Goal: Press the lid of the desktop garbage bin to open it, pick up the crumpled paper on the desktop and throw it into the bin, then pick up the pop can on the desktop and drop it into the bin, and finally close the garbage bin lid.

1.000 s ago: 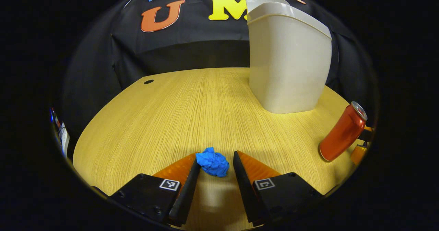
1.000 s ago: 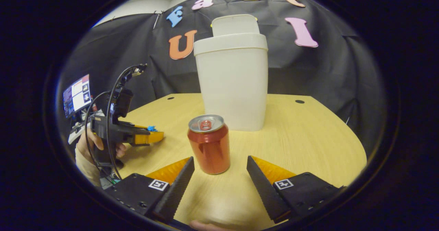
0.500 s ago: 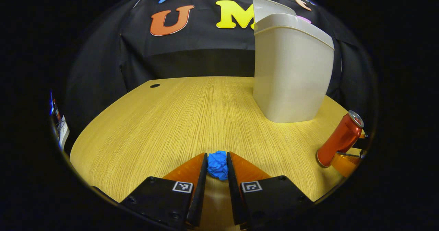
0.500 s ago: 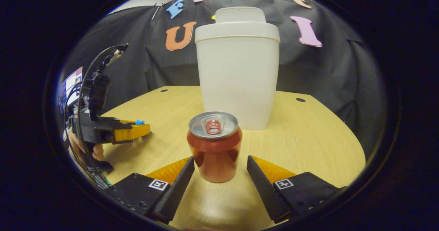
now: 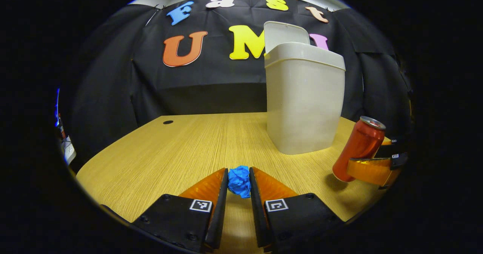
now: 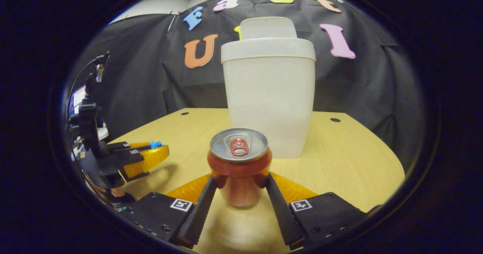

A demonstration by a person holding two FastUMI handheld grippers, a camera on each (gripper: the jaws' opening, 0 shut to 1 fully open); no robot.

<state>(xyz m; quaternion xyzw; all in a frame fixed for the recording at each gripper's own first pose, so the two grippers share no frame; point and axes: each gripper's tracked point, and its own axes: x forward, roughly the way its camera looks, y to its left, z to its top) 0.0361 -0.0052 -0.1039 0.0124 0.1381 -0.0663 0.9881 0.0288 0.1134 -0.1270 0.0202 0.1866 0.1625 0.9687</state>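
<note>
The blue crumpled paper (image 5: 239, 181) is pinched in my left gripper (image 5: 239, 170), which is shut on it and held a little above the wooden table (image 5: 181, 148). The white bin (image 5: 303, 99) stands ahead to the right with its lid (image 5: 285, 33) flipped up. In the right gripper view, my right gripper (image 6: 240, 177) is shut on the red pop can (image 6: 239, 163), both fingers pressing its sides, directly before the bin (image 6: 269, 95). In the left gripper view the can (image 5: 358, 146) hangs tilted, just off the table, with one right finger (image 5: 368, 170) across it. The left gripper (image 6: 151, 154) with the paper (image 6: 156, 144) hovers at left.
Round cable holes (image 5: 168, 122) (image 6: 334, 120) sit near the table's far corners. A screen (image 6: 77, 97) and a hand (image 6: 113, 191) under the left gripper are at the left edge. The table's edge curves close on both sides.
My right gripper has closed on the can, which it stood open around before. Both grippers have risen slightly from the table. The left gripper shut on the paper a second ago and keeps it.
</note>
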